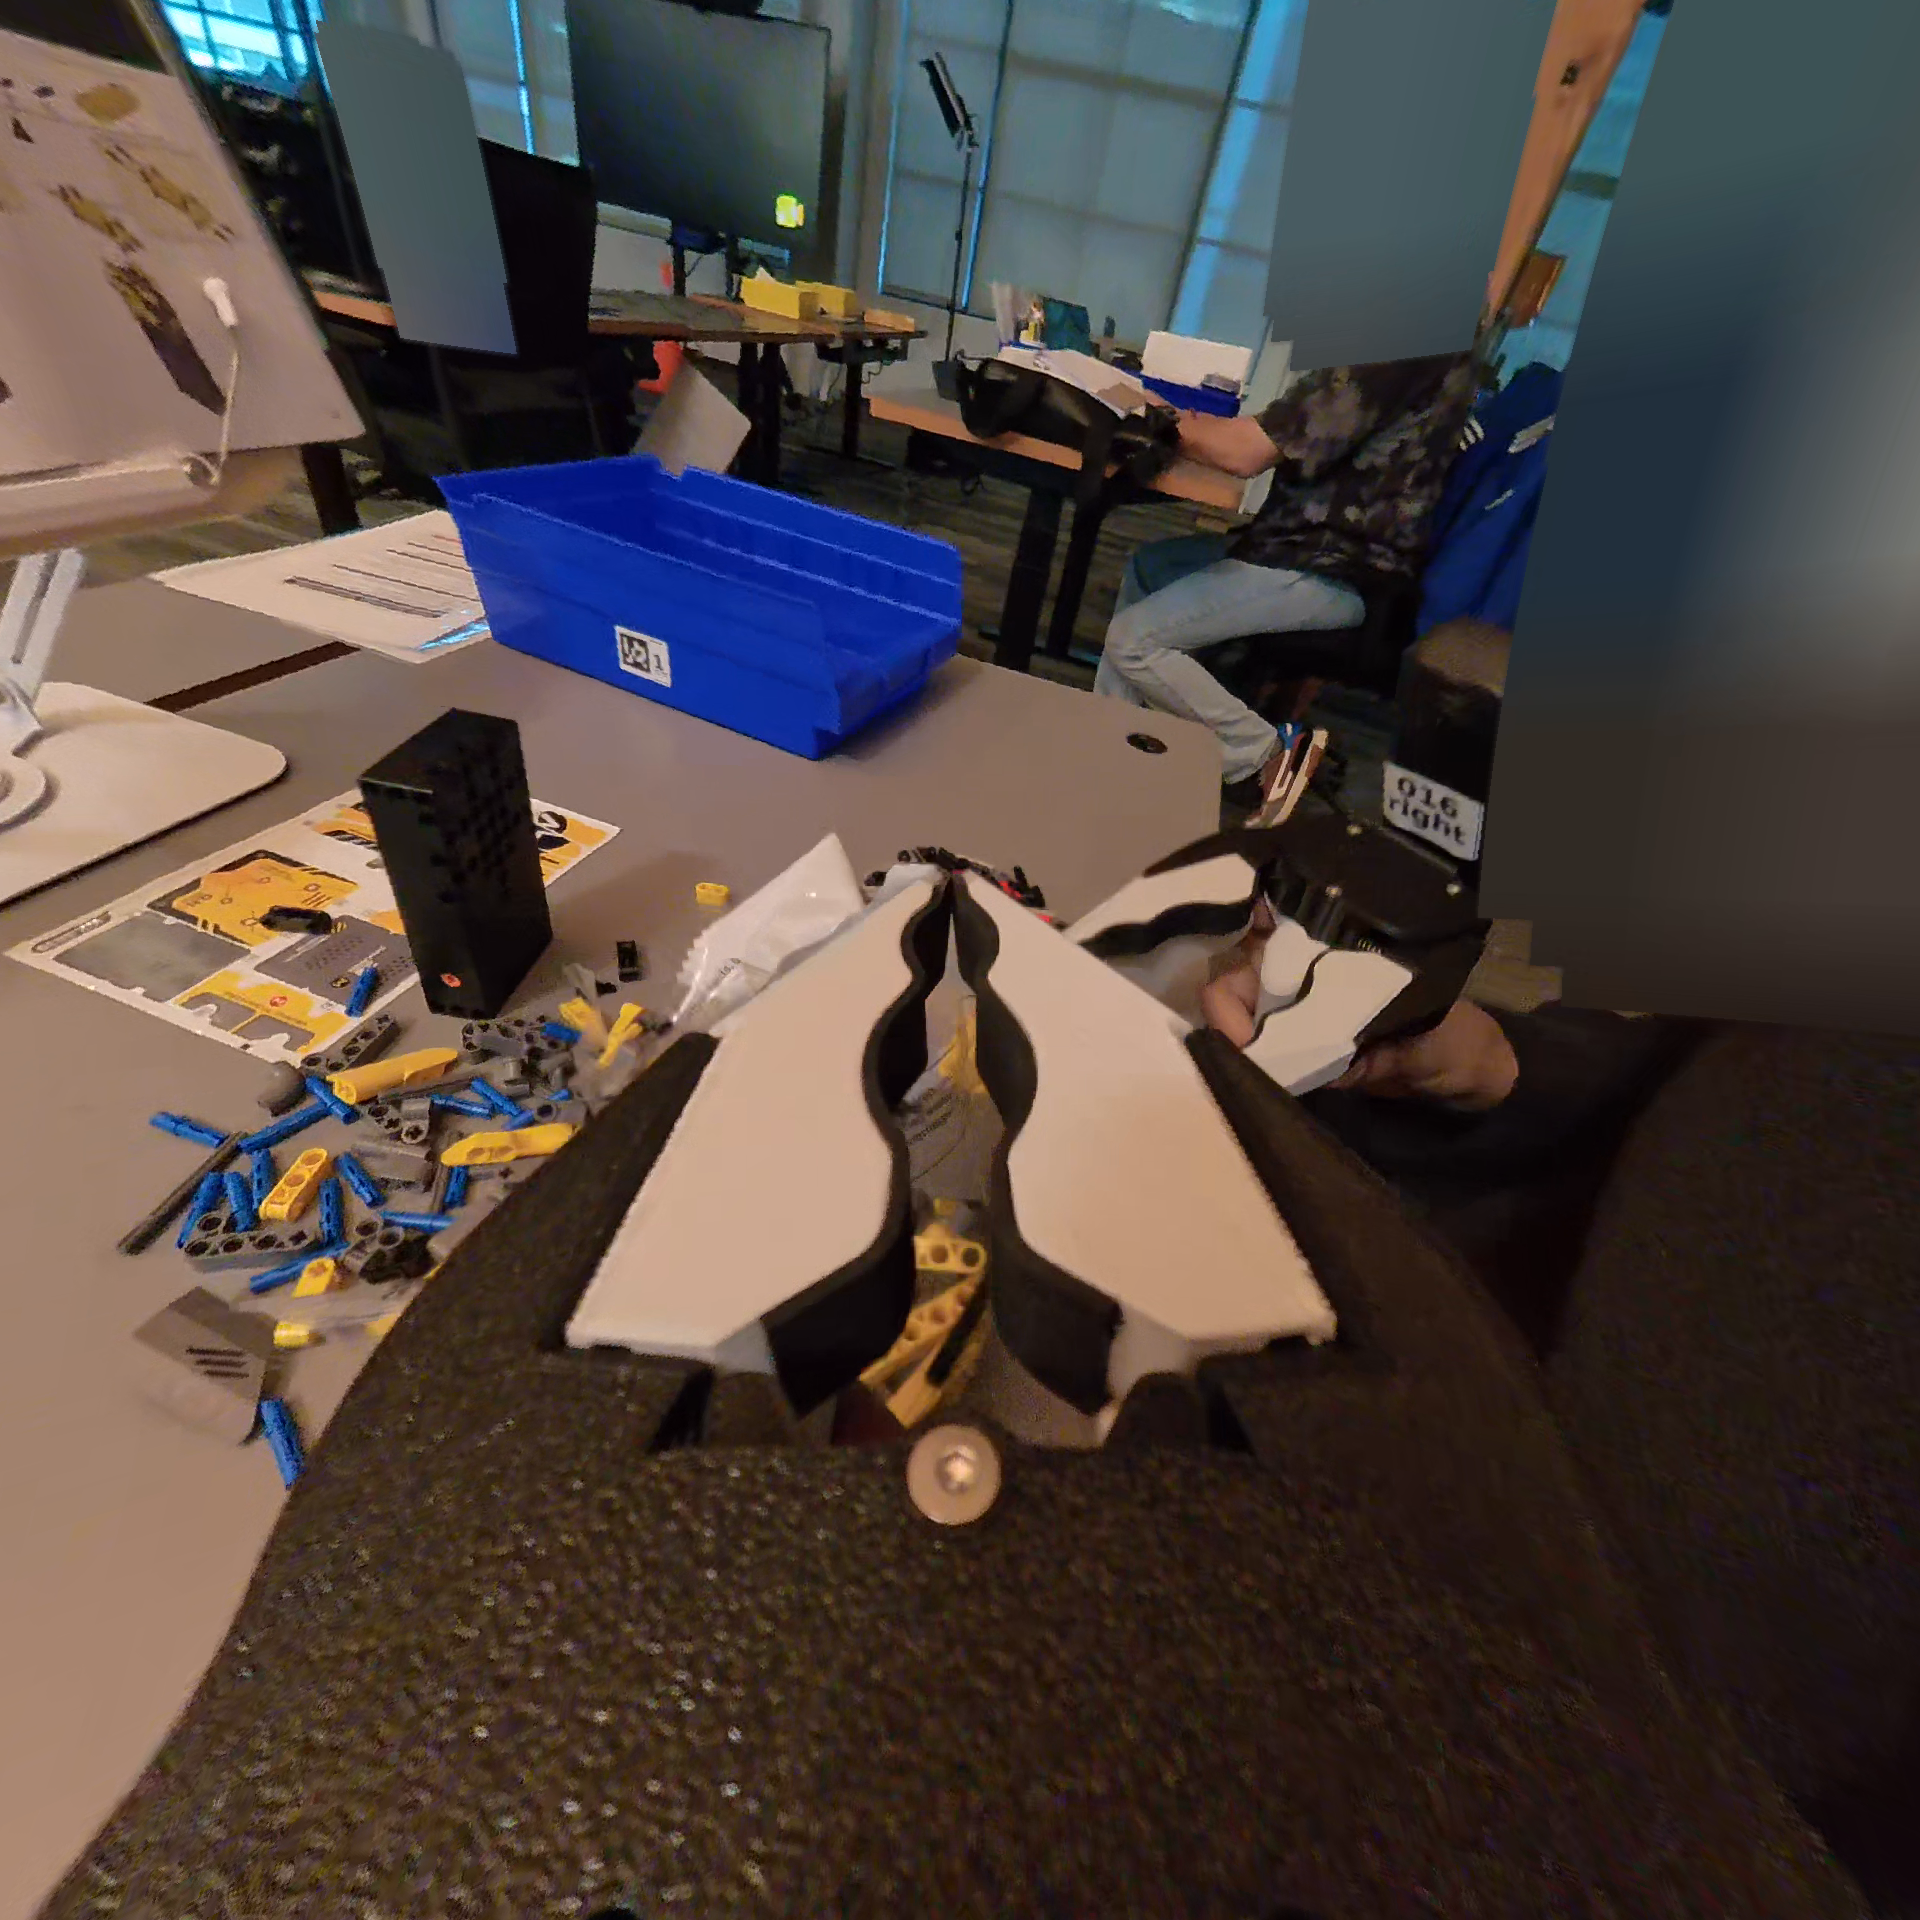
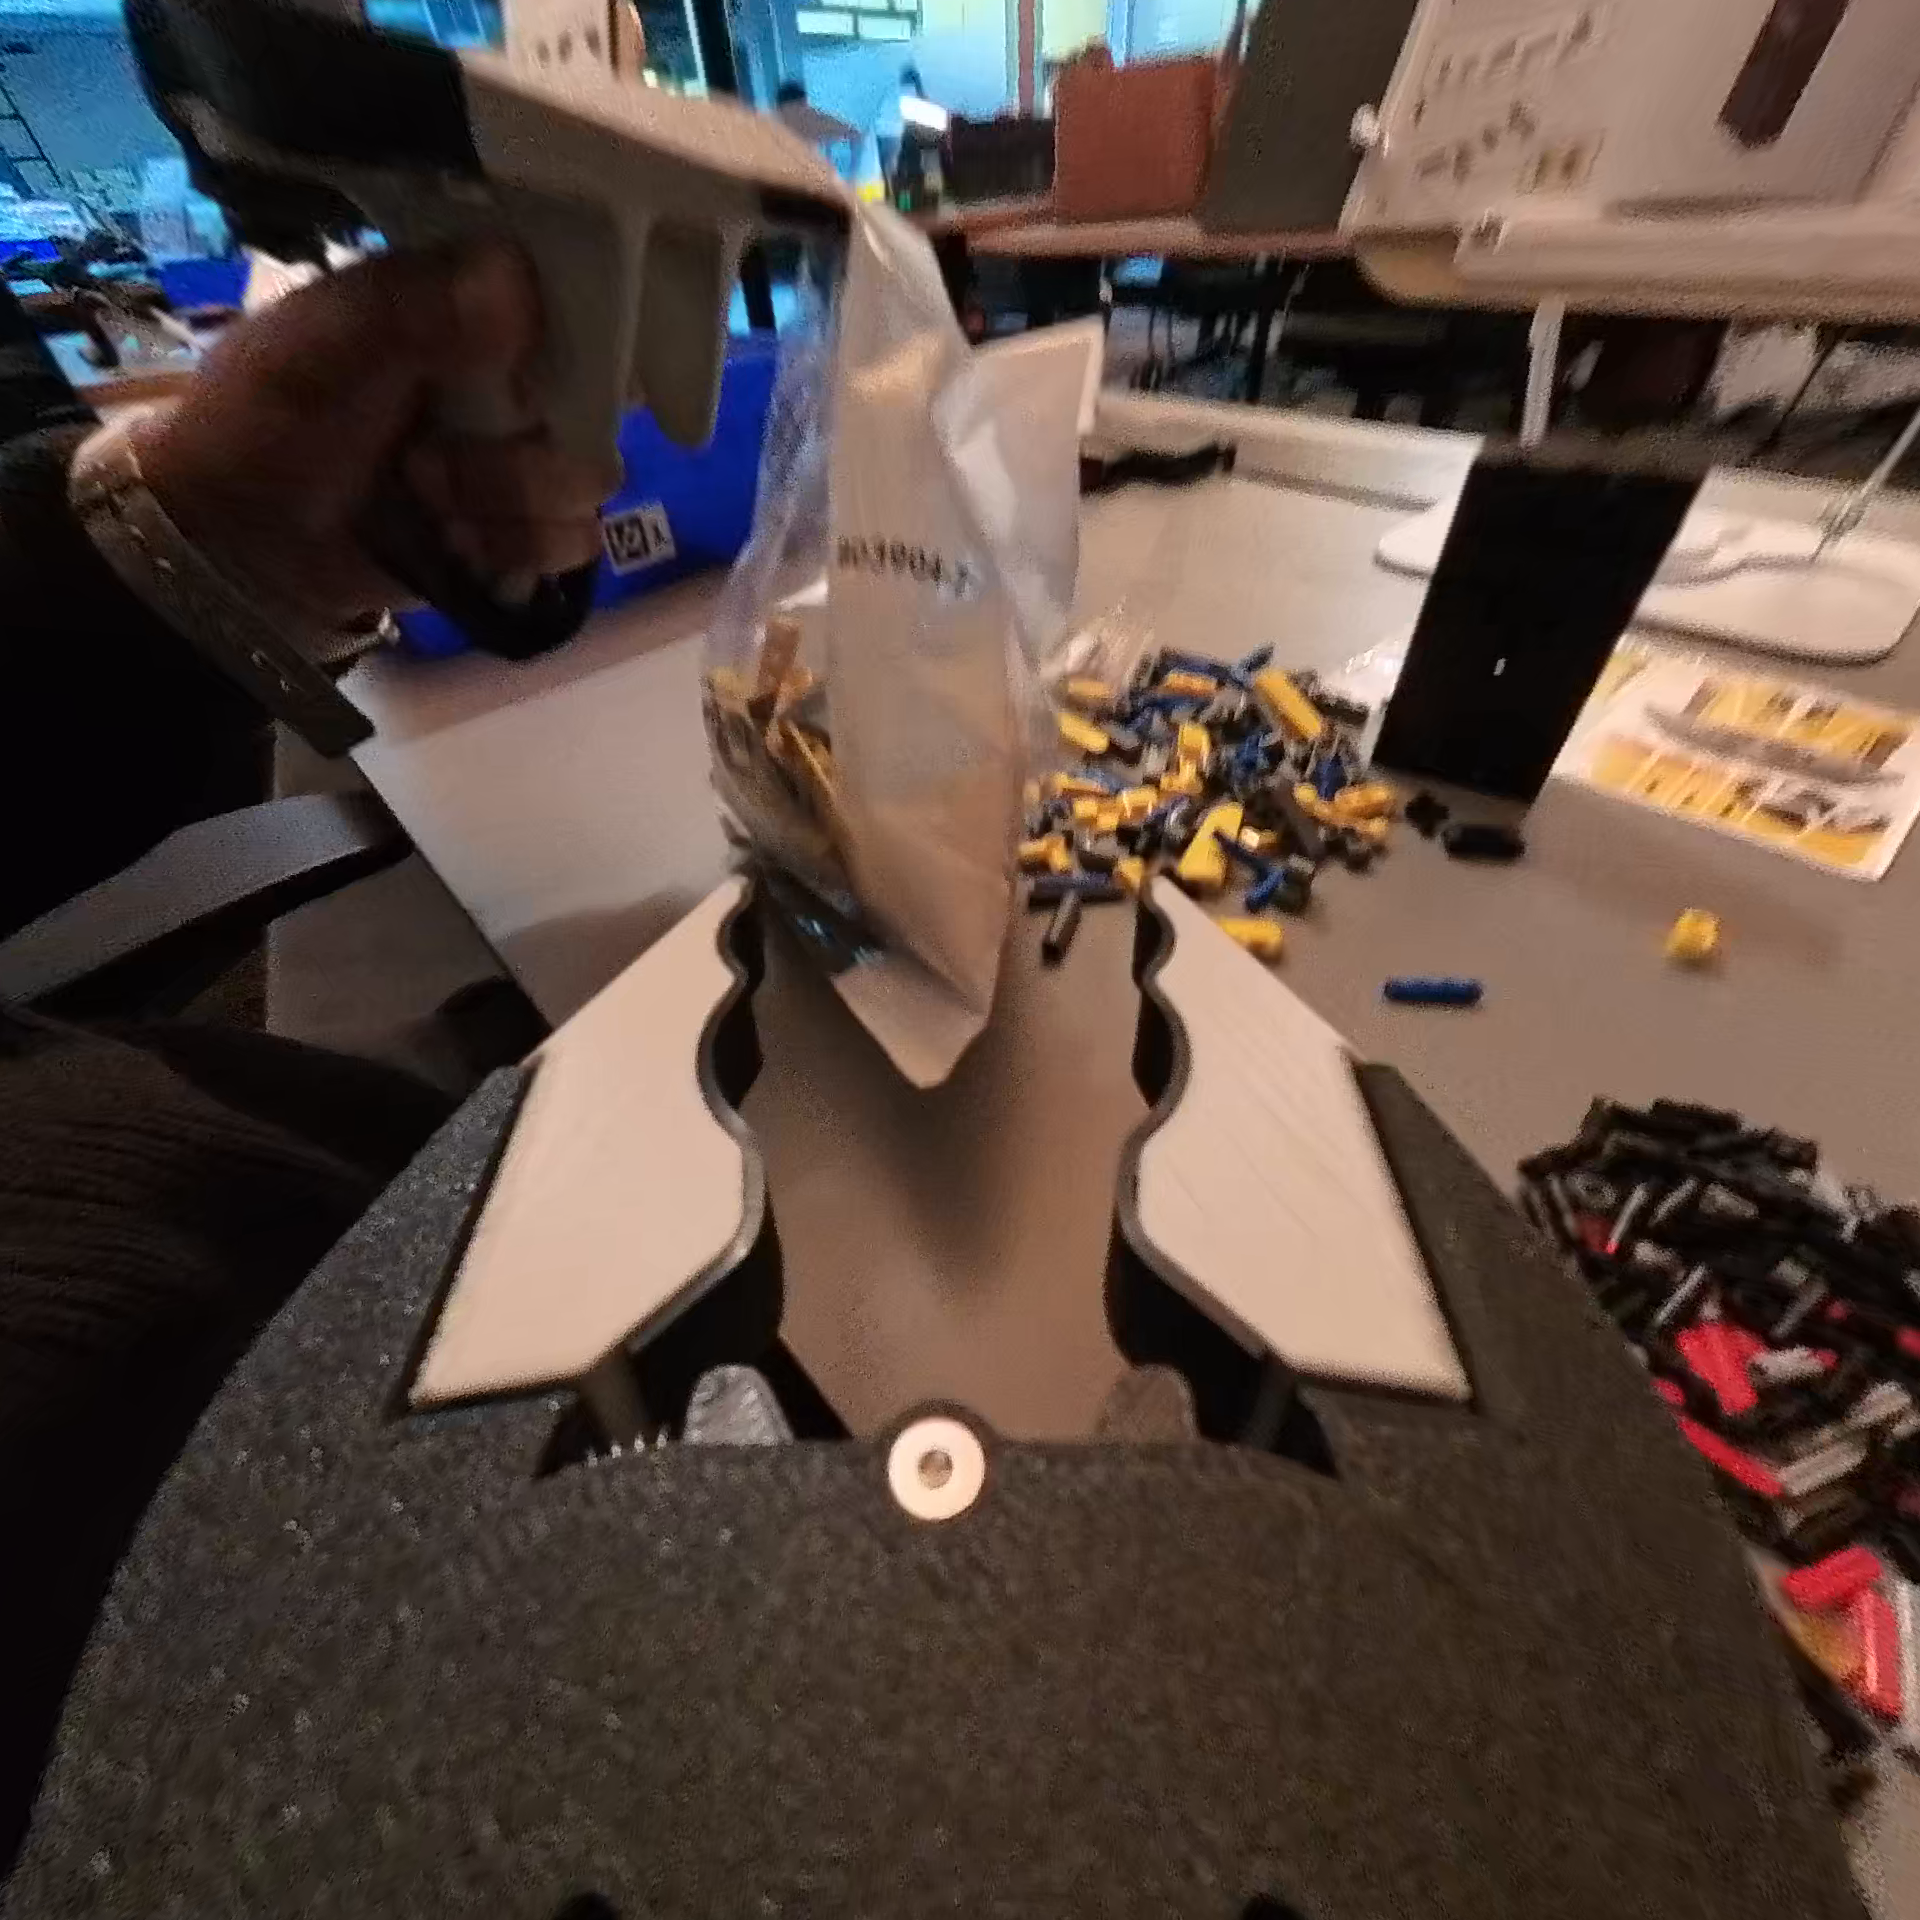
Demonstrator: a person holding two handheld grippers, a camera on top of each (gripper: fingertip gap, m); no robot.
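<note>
My left gripper point(image 1: 951, 899) is shut on the top of a clear plastic bag point(image 1: 790, 925) with yellow and dark building parts in it. In the right wrist view the left gripper point(image 2: 831, 203), held by a hand, hangs the bag point(image 2: 904, 623) above the grey table point(image 2: 1558, 987). My right gripper point(image 2: 945, 914) is open and empty. The bag's lower corner dangles between its fingertips without being held. The right gripper also shows in the left wrist view point(image 1: 1252, 961), just right of the left one.
A pile of blue, yellow and grey parts point(image 1: 353, 1164) point(image 2: 1195, 790) lies beside a black perforated tower point(image 1: 457, 862) point(image 2: 1527, 623) standing on a sticker sheet point(image 1: 239, 935). A blue bin point(image 1: 707, 592) stands farther back. Black and red parts point(image 2: 1745, 1299) lie on the right. Tip to tip, the grippers are about 12 centimeters apart. From the right gripper's tips to the black perforated tower point(image 2: 1527, 623) is close to 20 centimeters. It is also in sight in the left wrist view point(image 1: 518, 853).
</note>
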